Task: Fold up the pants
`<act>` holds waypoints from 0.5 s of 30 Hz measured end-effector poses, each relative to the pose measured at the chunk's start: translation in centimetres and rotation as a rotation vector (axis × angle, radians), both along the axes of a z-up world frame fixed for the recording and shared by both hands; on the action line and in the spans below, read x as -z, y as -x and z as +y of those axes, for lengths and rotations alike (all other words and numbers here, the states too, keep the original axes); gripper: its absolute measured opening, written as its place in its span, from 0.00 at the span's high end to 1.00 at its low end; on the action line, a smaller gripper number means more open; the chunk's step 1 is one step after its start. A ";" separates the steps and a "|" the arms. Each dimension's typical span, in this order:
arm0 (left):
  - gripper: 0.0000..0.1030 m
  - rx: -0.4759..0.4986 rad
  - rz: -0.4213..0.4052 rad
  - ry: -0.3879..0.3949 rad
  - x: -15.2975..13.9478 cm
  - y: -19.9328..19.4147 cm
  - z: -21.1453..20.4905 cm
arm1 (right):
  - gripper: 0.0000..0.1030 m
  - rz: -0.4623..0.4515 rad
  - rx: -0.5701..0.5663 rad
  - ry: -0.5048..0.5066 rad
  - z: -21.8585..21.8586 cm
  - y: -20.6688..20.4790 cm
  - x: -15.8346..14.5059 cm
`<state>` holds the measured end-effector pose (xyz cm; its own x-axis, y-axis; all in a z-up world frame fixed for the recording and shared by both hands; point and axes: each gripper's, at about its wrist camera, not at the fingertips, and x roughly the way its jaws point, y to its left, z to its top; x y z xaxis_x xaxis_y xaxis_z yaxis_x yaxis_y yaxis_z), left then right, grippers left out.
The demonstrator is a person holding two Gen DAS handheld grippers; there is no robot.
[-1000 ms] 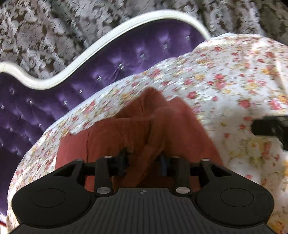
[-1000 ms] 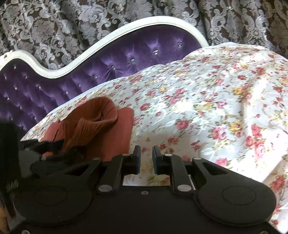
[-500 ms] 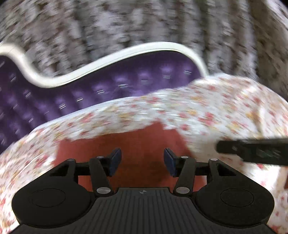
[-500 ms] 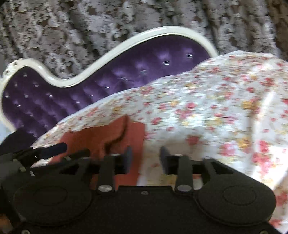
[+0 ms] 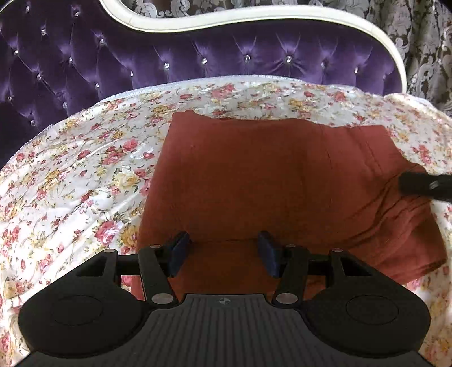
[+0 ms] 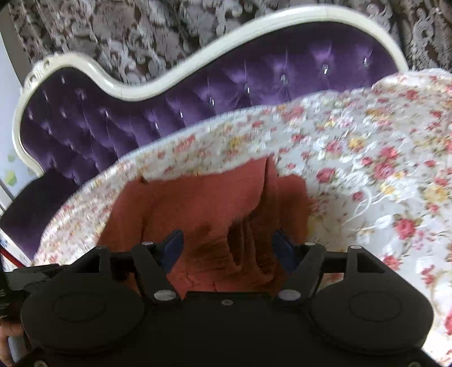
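Observation:
Rust-red pants (image 5: 268,180) lie folded in a flat rectangle on the floral bedspread (image 5: 79,175). My left gripper (image 5: 223,251) is open and empty over the near edge of the pants. The tip of the other gripper (image 5: 423,186) shows at the pants' right side. In the right wrist view, which is blurred, the pants (image 6: 203,203) lie in front of my right gripper (image 6: 228,248), which is open with a bunched fold of the cloth between its fingers, not clamped.
A purple tufted headboard (image 5: 197,53) with a white curved frame (image 5: 254,19) stands behind the bed. A patterned curtain (image 6: 169,34) hangs behind it. The floral bedspread (image 6: 367,158) extends right of the pants.
My left gripper has let go of the pants and opened; the pants now lie flat. My right gripper has opened wide and moved left over the pants' right edge.

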<state>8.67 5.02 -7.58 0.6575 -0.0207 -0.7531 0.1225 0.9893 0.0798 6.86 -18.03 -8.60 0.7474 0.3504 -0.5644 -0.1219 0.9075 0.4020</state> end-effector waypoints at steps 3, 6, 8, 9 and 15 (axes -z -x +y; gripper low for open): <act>0.49 0.009 -0.013 -0.016 0.1 0.3 -0.2 | 0.28 0.032 0.014 0.018 0.2 -0.5 0.8; 0.49 0.014 -0.021 -0.010 0.2 0.4 0.0 | 0.28 0.050 0.019 -0.030 -0.2 -0.6 1.3; 0.49 0.013 -0.019 0.004 0.2 0.4 0.2 | 0.28 0.050 0.030 -0.061 -0.6 -0.6 1.4; 0.49 0.012 -0.018 0.010 0.2 0.4 0.3 | 0.28 0.051 0.035 -0.078 -0.8 -0.6 1.5; 0.49 0.016 -0.020 0.005 0.2 0.5 0.3 | 0.45 0.058 0.014 -0.091 -0.9 -1.0 1.6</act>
